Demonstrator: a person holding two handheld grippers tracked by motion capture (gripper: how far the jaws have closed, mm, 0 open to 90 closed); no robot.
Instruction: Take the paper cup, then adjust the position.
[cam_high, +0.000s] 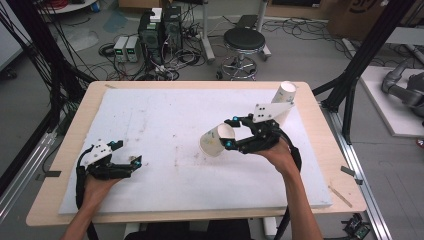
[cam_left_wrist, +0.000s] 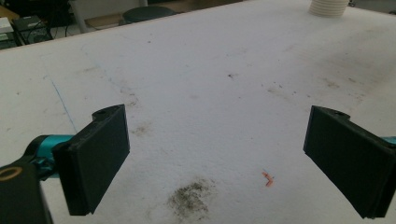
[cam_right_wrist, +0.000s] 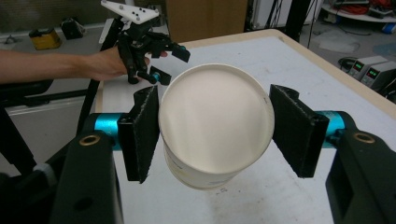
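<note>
Overhead view: right gripper (cam_high: 229, 133) holds a white paper cup (cam_high: 216, 139) tilted on its side, mouth toward the right hand (cam_high: 276, 151), above the middle of the white board (cam_high: 165, 120) that covers the wooden table (cam_high: 327, 145). A stack of cups (cam_high: 283, 102) stands near the board's far right corner, partly hidden by the gripper's grey plate. Left gripper (cam_high: 128, 153) rests at the board's near left, jaws spread wide with nothing between them. A stool (cam_high: 243, 41) and electronic boxes with cables stand on the floor beyond the table; no writing on them can be read. Left gripper view: left gripper (cam_left_wrist: 216, 154) shows both black pads far apart over stained bare board (cam_left_wrist: 210, 70); a small orange scrap (cam_left_wrist: 267, 178) lies between them, and the base of the stack (cam_left_wrist: 329, 7) sits at the far edge. Right gripper view: right gripper (cam_right_wrist: 214, 130) presses its pads on opposite sides of the cup (cam_right_wrist: 215, 126), just below the rim, whose open mouth faces the camera; faint print low on the cup wall is too small to read. Behind it, the left hand (cam_right_wrist: 109, 63) holds the left gripper (cam_right_wrist: 173, 63), jaws apart.
</note>
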